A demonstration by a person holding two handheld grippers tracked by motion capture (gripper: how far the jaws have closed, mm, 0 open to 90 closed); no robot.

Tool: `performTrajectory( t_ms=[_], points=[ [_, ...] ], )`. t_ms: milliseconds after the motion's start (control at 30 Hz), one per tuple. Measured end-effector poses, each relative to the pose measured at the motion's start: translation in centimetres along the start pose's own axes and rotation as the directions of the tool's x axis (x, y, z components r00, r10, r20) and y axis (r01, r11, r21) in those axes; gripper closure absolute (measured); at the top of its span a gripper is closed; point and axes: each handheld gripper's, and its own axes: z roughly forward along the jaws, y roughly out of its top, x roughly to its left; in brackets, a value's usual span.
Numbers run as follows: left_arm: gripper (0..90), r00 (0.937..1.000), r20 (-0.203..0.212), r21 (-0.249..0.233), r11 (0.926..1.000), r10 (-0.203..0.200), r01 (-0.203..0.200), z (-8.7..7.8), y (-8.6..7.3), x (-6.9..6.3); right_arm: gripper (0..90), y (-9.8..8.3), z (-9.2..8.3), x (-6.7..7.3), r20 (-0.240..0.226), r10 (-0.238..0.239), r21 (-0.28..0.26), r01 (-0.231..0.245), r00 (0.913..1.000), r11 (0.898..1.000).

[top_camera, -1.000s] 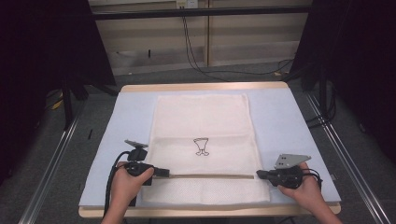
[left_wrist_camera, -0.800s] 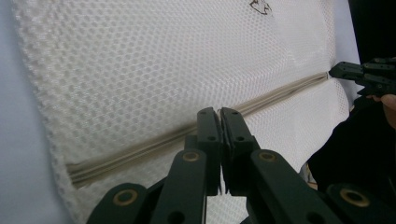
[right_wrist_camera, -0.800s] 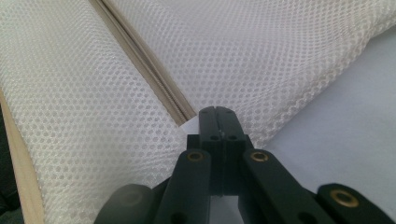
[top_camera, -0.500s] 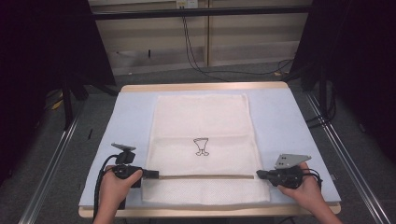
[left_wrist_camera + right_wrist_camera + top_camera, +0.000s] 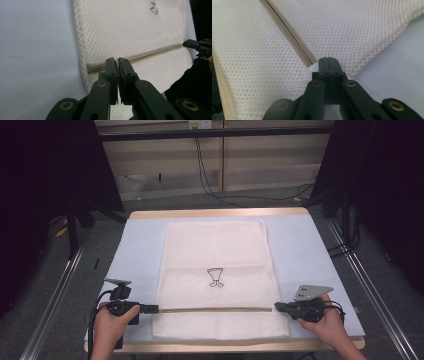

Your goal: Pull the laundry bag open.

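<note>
A white mesh bag lies flat on a pale blue mat. It has a small black drawing at its middle and a tan zipper across its near part. My left gripper is at the zipper's left end. In the left gripper view its jaws are shut, with what looks like the zipper pull pinched at their tips. My right gripper is at the zipper's right end. There its jaws are shut on the bag's mesh edge, beside the end of the zipper.
The mat covers a wooden table, and bare mat lies on both sides of the bag. Metal rails run along the floor at left and right. Cables hang down the wall behind the table.
My left gripper has slid left along the zipper line to the bag's left edge. The right gripper has stayed at the right end.
</note>
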Motion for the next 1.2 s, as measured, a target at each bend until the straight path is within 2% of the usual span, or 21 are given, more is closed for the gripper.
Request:
performTrajectory(
  t_ms=[200, 400, 500, 533, 567, 600, 667, 700, 733, 767, 800, 833, 867, 900, 933, 967, 1000, 1033, 1067, 1133, 1200],
  points=[
    [86.9, 0.9996, -0.017, -0.023, 0.9995, -0.022, 0.022, -0.8, -0.3, 0.9, 90.0, 0.0, 0.0, 0.0, 0.001, -0.001, 0.001, 0.001, 1.0000, 1.000],
    [87.0, 0.9991, -0.005, -0.035, 0.9985, -0.043, 0.043, -1.3, -0.6, 1.5, 90.0, 0.0, 0.0, 0.0, -0.003, -0.005, 0.000, 0.005, 1.0000, 1.000],
    [87.2, 0.9983, -0.030, -0.053, 0.9975, -0.049, 0.048, -1.8, -0.6, 1.7, 90.0, 0.0, 0.0, 0.0, 0.002, -0.008, 0.004, 0.008, 1.0000, 1.000],
    [87.1, 0.9987, -0.009, -0.053, 0.9974, -0.050, 0.049, -2.3, -0.8, 2.3, 90.0, 0.0, 0.0, 0.0, 0.001, -0.006, 0.002, 0.006, 1.0000, 1.000],
    [87.1, 0.9987, -0.009, -0.053, 0.9974, -0.050, 0.049, -2.3, -0.8, 2.3, 90.0, 0.0, 0.0, 0.0, 0.001, -0.006, 0.002, 0.006, 1.0000, 1.000],
    [87.1, 0.9977, -0.003, -0.060, 0.9959, -0.067, 0.067, -2.2, -0.8, 2.4, 90.0, 0.0, 0.0, 0.0, 0.001, -0.006, 0.001, 0.006, 1.0000, 1.000],
    [86.6, 0.9982, -0.009, -0.060, 0.9965, -0.059, 0.059, -2.5, -0.9, 2.4, 90.0, 0.0, 0.0, 0.0, 0.001, -0.007, 0.003, 0.007, 1.0000, 1.000],
    [90.0, 0.9982, -0.009, -0.060, 0.9965, -0.059, 0.059, -2.5, -0.9, 2.4, 90.0, 0.0, 0.0, 0.0, 0.001, -0.007, 0.003, 0.007, 1.0000, 1.000],
    [90.0, 0.9874, -0.151, -0.084, 0.9958, -0.049, 0.037, -3.4, -1.0, 2.8, 90.0, 0.1, -0.1, 0.1, 0.003, -0.011, 0.007, 0.011, 0.9999, 1.000],
    [90.0, 0.9874, -0.151, -0.084, 0.9958, -0.049, 0.037, -3.4, -1.0, 2.8, 90.0, 0.1, -0.1, 0.1, 0.003, -0.011, 0.007, 0.011, 0.9999, 1.000],
    [90.0, 0.9927, -0.093, -0.115, 0.9912, -0.077, 0.066, -3.9, -1.0, 3.3, 90.0, 0.0, -0.1, 0.0, 0.003, -0.012, 0.005, 0.012, 0.9999, 1.000],
    [90.0, 0.9951, -0.028, -0.150, 0.9846, -0.094, 0.089, -4.4, -1.1, 3.7, 90.0, 0.0, 0.0, 0.0, -0.001, -0.008, 0.001, 0.008, 1.0000, 1.000],
    [90.0, 0.9955, -0.039, -0.189, 0.9789, -0.087, 0.078, -4.9, -1.2, 3.8, 90.0, 0.0, 0.0, 0.0, -0.004, -0.004, -0.002, 0.004, 1.0000, 1.000],
    [87.5, 0.9963, -0.063, -0.191, 0.9806, -0.058, 0.045, -5.2, -1.1, 3.6, 90.0, -0.1, -0.1, 0.0, -0.012, -0.016, -0.006, 0.015, 0.9998, 1.000],
    [75.6, 0.9989, -0.041, -0.194, 0.9809, -0.022, 0.014, -5.2, -1.0, 3.3, 77.9, 0.0, -0.2, -0.1, -0.013, -0.061, -0.025, 0.061, 0.9980, 0.998],
    [68.5, 0.9989, -0.041, -0.194, 0.9809, -0.022, 0.014, -5.2, -1.0, 3.3, 77.9, 0.0, -0.2, -0.1, -0.013, -0.061, -0.025, 0.061, 0.9980, 0.998],
    [62.0, 0.9987, -0.051, -0.204, 0.9789, -0.002, -0.008, -4.6, -0.8, 3.3, 61.4, 0.4, -0.5, -0.3, -0.033, -0.036, -0.076, 0.033, 0.9988, 0.997],
    [61.2, 0.9987, -0.051, -0.204, 0.9789, -0.002, -0.008, -4.6, -0.8, 3.3, 61.4, 0.4, -0.5, -0.3, -0.033, -0.036, -0.076, 0.033, 0.9988, 0.997],
    [59.2, 0.9980, -0.062, -0.215, 0.9767, -0.011, -0.003, -4.3, -0.6, 3.3, 50.4, 0.8, -1.2, -0.5, 0.019, -0.045, -0.125, 0.047, 0.9988, 0.991],
    [54.7, 0.9976, -0.070, -0.218, 0.9757, -0.001, -0.014, -4.2, -0.5, 3.3, 47.7, 0.9, -1.6, -0.6, 0.035, -0.030, -0.146, 0.035, 0.9989, 0.989],
    [52.7, 0.9951, -0.098, -0.217, 0.9758, 0.010, -0.031, -4.1, -0.5, 3.2, 43.4, 0.9, -2.1, -1.0, 0.052, 0.006, -0.180, 0.003, 0.9986, 0.984]
  ],
)
